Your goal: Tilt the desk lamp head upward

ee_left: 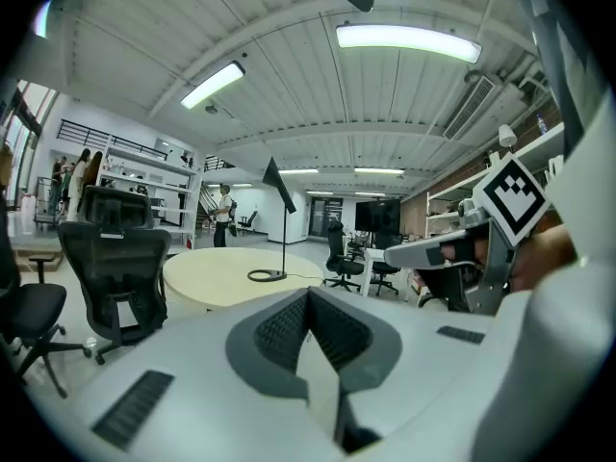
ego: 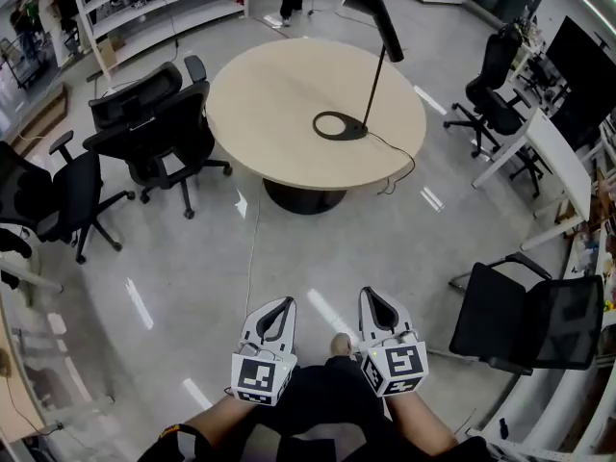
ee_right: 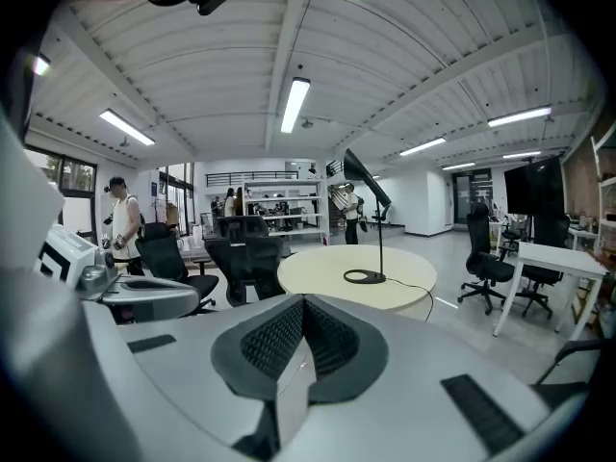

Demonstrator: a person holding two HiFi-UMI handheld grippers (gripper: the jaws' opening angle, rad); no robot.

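A black desk lamp [ego: 371,65] stands on a round beige table [ego: 279,114], with its ring base [ego: 340,125] toward the table's right side. Its long flat head [ego: 377,10] slopes downward at the top of a thin stem. The lamp [ee_left: 273,229] also shows far ahead in the left gripper view, and the lamp [ee_right: 370,227] shows in the right gripper view too. My left gripper [ego: 280,306] and right gripper [ego: 371,296] are side by side low in the head view, well short of the table. Both are shut with nothing between the jaws.
Black office chairs [ego: 159,128] stand left of the table, and another chair [ego: 525,320] is near my right. White desks [ego: 553,152] and more chairs line the right side. A cable [ego: 395,162] runs from the lamp base over the table edge. People stand by shelves [ee_right: 260,205] at the back.
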